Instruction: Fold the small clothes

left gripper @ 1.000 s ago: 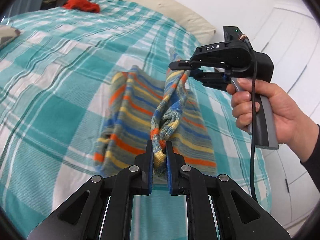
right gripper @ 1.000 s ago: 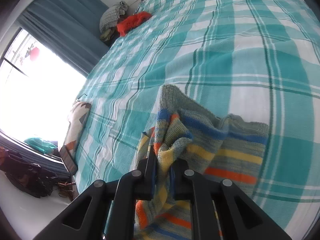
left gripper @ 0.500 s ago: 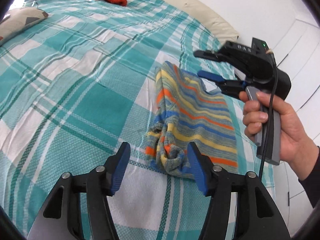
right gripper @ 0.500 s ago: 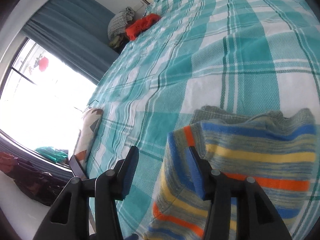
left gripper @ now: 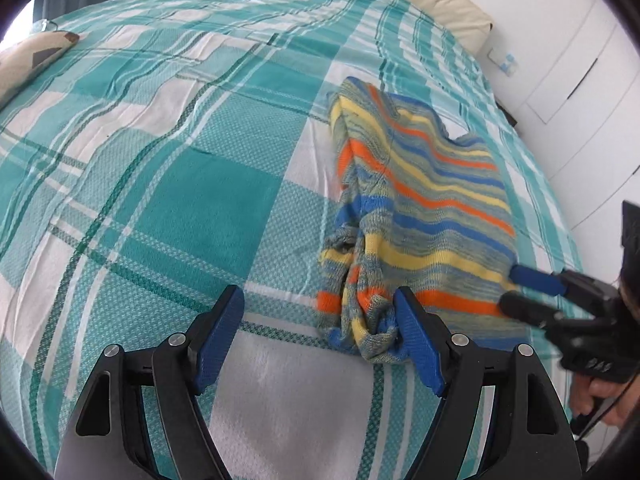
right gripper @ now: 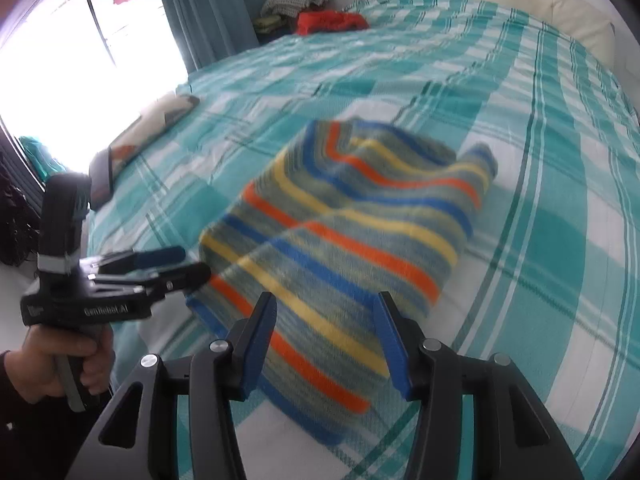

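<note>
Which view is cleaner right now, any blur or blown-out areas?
Left wrist view: mostly sharp, the striped sweater and plaid bedspread read clearly, only the right gripper at the edge is smeared. Right wrist view: motion blur softens the sweater's stripes, and the window is blown out to white. Both show strong fisheye bending.

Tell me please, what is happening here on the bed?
A person holding a two-finger gripper in each hand is folding a striped knit garment on a bed with a teal checked bedspread. At this moment the garment lies folded over on the bedspread and neither gripper holds it. The left gripper is open at the garment's bunched near end, and the right gripper is open over its other side. A red garment lies far off near the head of the bed.
</note>
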### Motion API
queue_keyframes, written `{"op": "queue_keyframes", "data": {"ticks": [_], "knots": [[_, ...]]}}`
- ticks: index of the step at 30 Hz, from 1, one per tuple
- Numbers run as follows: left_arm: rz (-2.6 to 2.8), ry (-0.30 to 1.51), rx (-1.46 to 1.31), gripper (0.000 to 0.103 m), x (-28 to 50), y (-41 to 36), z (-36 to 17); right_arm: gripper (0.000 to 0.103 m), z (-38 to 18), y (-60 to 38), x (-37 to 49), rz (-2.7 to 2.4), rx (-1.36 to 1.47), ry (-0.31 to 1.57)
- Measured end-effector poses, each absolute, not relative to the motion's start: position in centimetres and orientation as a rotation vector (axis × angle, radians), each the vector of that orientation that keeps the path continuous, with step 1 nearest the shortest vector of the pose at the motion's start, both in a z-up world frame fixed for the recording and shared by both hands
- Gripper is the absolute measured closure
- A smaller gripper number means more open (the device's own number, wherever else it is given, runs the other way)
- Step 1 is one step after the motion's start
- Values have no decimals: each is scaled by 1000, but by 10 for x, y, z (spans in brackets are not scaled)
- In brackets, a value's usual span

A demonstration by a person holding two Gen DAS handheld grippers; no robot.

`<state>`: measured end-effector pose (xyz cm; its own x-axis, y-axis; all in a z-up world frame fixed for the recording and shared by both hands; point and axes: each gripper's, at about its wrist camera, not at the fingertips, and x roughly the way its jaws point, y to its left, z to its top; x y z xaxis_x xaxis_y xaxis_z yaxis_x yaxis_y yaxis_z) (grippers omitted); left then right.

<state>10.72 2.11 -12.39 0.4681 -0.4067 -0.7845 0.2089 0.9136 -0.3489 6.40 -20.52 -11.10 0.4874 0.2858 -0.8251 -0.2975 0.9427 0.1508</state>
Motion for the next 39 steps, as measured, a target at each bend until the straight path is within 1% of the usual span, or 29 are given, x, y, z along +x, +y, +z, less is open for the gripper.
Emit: {"op": "queue_keyframes", "data": {"ticks": [2, 3, 4, 5, 6, 7, 8, 10, 11, 13, 16, 18, 19, 20, 23, 39], "knots": [[-395, 983, -219, 23, 98, 30, -110, 51, -134, -202, 56, 296, -74, 1063], [-403, 950, -213, 19, 93, 37, -101, 51, -135, -201, 49, 276, -84, 1039], [-397, 911, -201, 9, 90, 45, -92, 50, -129, -203, 41, 262, -72, 1002], [-374, 868, -184, 2, 88, 54, -85, 44, -122, -206, 32, 250, -43, 965], [-343, 825, -166, 2, 90, 64, -79, 37, -114, -210, 22, 231, -7, 927], [-316, 800, -148, 2, 96, 74, -76, 22, -106, -216, 10, 196, 25, 882], [-287, 795, -128, 2, 106, 82, -77, 17, -100, -224, -3, 141, 43, 830], [-222, 794, -101, 2, 131, 97, -83, 16, -93, -239, -27, -6, 30, 753], [-196, 788, -88, 2, 144, 102, -86, 14, -94, -248, -37, -89, 14, 730], [-178, 790, -41, 2, 172, 102, -95, 11, -101, -269, -53, -241, 6, 716], [-224, 863, 37, 2, 212, 94, -119, 11, -127, -304, -58, -384, 69, 786], [-217, 979, 103, 0, 232, 89, -152, 11, -144, -325, -57, -437, 140, 840], [-233, 949, 97, 0, 229, 91, -157, 11, -152, -333, -58, -443, 192, 854], [-241, 902, 78, 0, 224, 94, -154, 7, -156, -339, -60, -436, 235, 847], [-229, 891, 91, 0, 219, 93, -154, 0, -162, -341, -57, -422, 235, 856], [-224, 905, 100, 0, 220, 92, -154, 0, -167, -337, -58, -421, 231, 845]]}}
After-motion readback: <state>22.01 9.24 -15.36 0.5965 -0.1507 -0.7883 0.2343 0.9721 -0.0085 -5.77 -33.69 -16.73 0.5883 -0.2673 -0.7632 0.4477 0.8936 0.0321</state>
